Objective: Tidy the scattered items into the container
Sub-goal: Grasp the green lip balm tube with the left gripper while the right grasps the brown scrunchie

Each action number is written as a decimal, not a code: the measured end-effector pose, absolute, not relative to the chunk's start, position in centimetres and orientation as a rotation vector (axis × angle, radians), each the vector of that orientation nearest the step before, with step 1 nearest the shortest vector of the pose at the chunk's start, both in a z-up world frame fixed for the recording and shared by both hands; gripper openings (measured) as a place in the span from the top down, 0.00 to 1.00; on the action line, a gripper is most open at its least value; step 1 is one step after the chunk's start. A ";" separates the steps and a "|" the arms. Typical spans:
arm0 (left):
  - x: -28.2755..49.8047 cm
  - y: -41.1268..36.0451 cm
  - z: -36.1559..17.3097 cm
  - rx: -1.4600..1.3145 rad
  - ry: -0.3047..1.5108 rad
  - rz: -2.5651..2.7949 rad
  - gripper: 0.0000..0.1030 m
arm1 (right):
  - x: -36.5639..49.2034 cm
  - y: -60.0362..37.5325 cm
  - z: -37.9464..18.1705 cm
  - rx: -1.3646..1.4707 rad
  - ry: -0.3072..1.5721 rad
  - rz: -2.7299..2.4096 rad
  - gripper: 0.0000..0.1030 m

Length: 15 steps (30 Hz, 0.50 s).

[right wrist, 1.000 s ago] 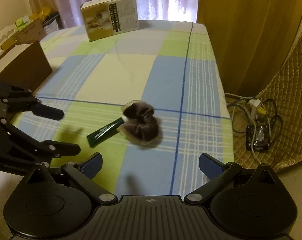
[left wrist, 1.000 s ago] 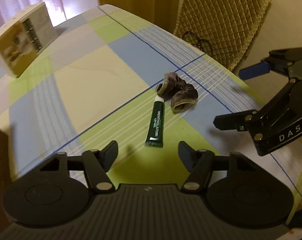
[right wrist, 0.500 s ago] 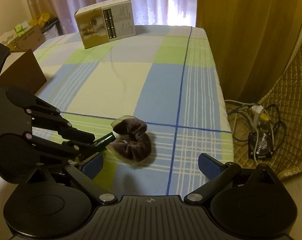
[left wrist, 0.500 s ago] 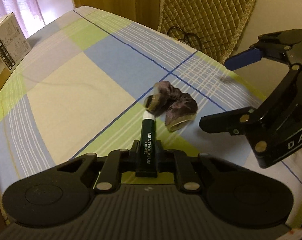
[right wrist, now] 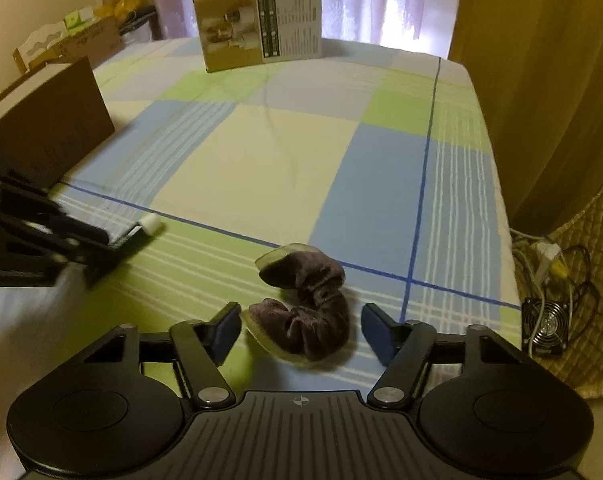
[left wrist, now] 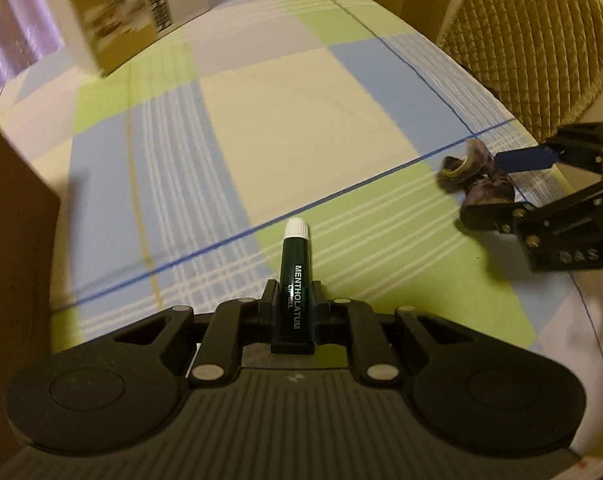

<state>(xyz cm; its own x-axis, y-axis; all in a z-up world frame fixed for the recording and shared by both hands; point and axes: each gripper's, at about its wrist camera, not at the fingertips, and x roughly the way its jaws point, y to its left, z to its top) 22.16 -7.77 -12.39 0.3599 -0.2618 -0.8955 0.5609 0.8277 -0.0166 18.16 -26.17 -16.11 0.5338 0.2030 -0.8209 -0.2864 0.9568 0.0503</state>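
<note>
My left gripper (left wrist: pixel 293 300) is shut on a dark green lip-balm tube (left wrist: pixel 295 280) with a white cap, held above the checked cloth. From the right wrist view the same tube's cap (right wrist: pixel 149 223) pokes out of the left gripper at the left edge. A brown velvet scrunchie (right wrist: pixel 305 312) lies on the cloth between the blue pads of my right gripper (right wrist: pixel 301 330), which stands open around it. The scrunchie (left wrist: pixel 477 180) appears at the right in the left wrist view. A brown cardboard box (right wrist: pixel 41 136) stands at the left.
A white-and-tan product box (right wrist: pixel 259 26) stands at the table's far end. The table's right edge drops to a floor with cables and a small fan (right wrist: pixel 547 324). A quilted chair cover (left wrist: pixel 529 36) is beside the table. Curtains hang behind.
My left gripper has lifted the tube off the cloth and swung left, toward the cardboard box. My right gripper has come forward and down so its fingers now straddle the scrunchie.
</note>
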 end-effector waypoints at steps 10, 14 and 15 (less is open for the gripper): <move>23.5 -9.4 -13.0 0.357 1.071 -0.567 0.82 | 18.5 -25.8 -16.6 -0.122 0.970 0.268 0.67; 22.7 -9.7 -13.0 0.386 1.058 -0.580 0.87 | 18.0 -26.0 -16.5 -0.098 0.980 0.261 0.71; 22.5 -9.5 -13.0 0.387 1.062 -0.576 0.87 | 17.9 -26.0 -16.4 -0.096 0.982 0.260 0.71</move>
